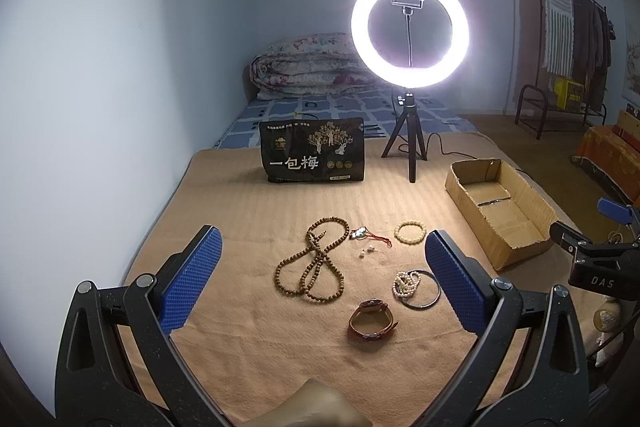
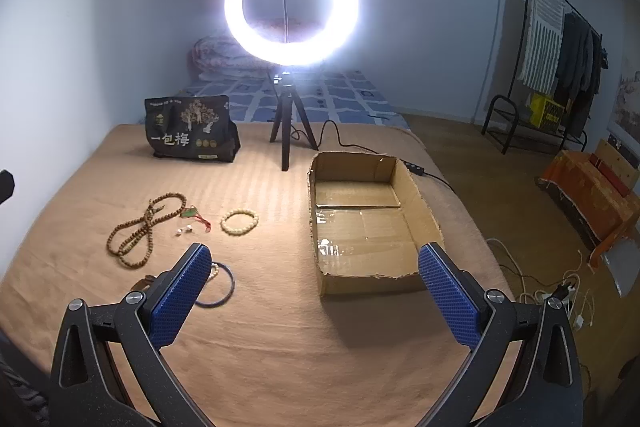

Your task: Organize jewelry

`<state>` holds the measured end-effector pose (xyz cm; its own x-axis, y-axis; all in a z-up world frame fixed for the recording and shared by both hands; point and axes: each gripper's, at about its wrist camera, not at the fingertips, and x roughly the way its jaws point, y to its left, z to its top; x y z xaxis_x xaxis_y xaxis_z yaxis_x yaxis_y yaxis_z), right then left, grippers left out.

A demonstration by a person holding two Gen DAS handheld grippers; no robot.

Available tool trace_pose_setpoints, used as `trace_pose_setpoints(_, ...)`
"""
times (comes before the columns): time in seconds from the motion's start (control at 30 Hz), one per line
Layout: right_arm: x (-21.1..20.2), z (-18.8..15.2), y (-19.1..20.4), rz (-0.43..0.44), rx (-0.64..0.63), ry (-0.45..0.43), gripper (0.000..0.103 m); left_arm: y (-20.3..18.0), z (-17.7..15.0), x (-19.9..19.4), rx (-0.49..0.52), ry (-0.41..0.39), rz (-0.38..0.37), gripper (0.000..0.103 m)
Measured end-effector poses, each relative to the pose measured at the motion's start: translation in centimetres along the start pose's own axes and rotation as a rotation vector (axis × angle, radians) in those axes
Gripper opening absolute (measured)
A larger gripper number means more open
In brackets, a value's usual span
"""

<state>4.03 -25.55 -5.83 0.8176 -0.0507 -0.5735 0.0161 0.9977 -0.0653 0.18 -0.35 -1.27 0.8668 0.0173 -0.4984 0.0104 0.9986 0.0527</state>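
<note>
Jewelry is lying loose on the tan blanket point(image 1: 248, 211): a long bead necklace point(image 1: 316, 263), a red-cord pendant point(image 1: 366, 235), a pale bead bracelet point(image 1: 411, 231), a pearl strand point(image 1: 406, 283) overlapping a dark bangle point(image 1: 424, 297), and a brown-strap watch point(image 1: 371, 319). Left gripper point(image 1: 322, 277) is hovering over them, jaws spread wide, holding nothing. Right gripper point(image 2: 314, 291) is likewise gaping, empty, near the cardboard box point(image 2: 368, 223). Only the right view is showing the box floor, bare; there the watch is sitting mostly hidden behind a blue finger point(image 2: 182, 297). A ring light point(image 1: 410, 27) is glowing behind.
</note>
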Motion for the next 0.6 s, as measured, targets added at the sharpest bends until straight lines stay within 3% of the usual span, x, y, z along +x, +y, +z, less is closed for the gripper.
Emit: trace_pose_setpoints(0.6, 3.5, 0.2, 0.7, 0.029, 0.019, 0.075, 0.103, 3.0, -1.1, 6.0, -0.088, 0.211, 0.011, 0.103)
